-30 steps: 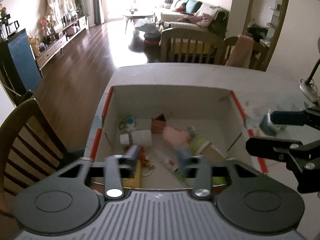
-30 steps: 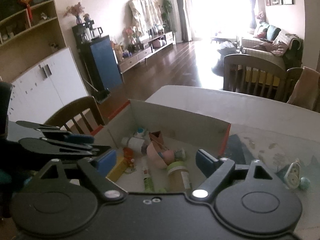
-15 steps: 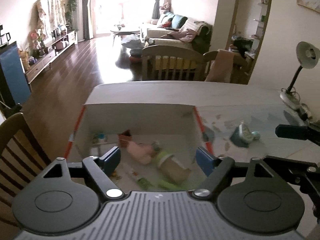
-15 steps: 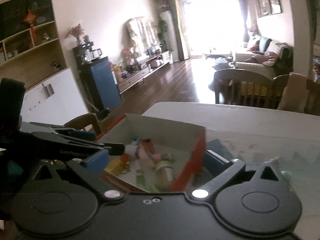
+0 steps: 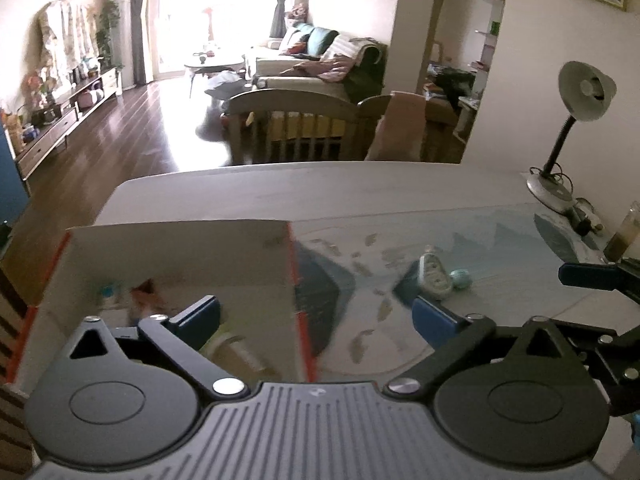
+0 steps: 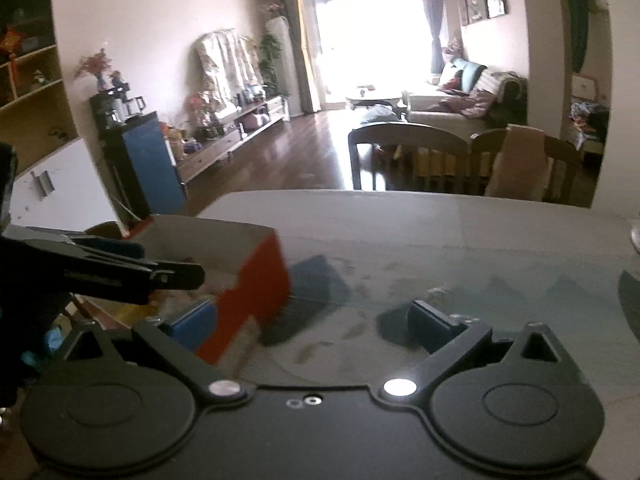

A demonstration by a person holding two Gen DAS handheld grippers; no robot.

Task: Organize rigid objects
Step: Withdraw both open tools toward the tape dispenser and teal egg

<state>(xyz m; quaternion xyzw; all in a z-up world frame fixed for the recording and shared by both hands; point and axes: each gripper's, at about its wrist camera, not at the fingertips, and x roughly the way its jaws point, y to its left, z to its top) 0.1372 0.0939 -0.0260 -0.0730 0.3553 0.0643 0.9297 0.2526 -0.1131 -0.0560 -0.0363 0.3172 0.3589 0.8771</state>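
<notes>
left tongs (image 5: 316, 316) opening wide, jaws spread far apart, nothing pressed between the blue pads (image 5: 200, 320). straddling the red edge of the box (image 5: 176, 240), one pad hanging over the box interior, the other over the table (image 5: 360, 188). pointing down and forward across the tabletop.

right tongs (image 6: 312, 320) standing wide too, gripping nothing. hanging over the table just right of the box's red corner, left pad close beside that corner, touching or not impossible to tell.

sitting in the box, blurred: a greenish tube (image 5: 236, 348) lying on its side, plus a few small items near the far left corner, too smeared to name.

lying on the table well right of the box, beyond the left tongs' right pad: a small pale oval gadget (image 5: 434, 276), with a little teal ball (image 5: 461, 278) just beside it.

showing at the right edge of the left view, the other tongs as dark bars. showing at the left edge of the right view, the left tongs as a black arm over the box.

further out: a desk lamp (image 5: 576, 120) standing at the table's far right, wooden chairs (image 5: 296, 120) behind the table, a sofa (image 5: 320, 60) and bright window beyond.
</notes>
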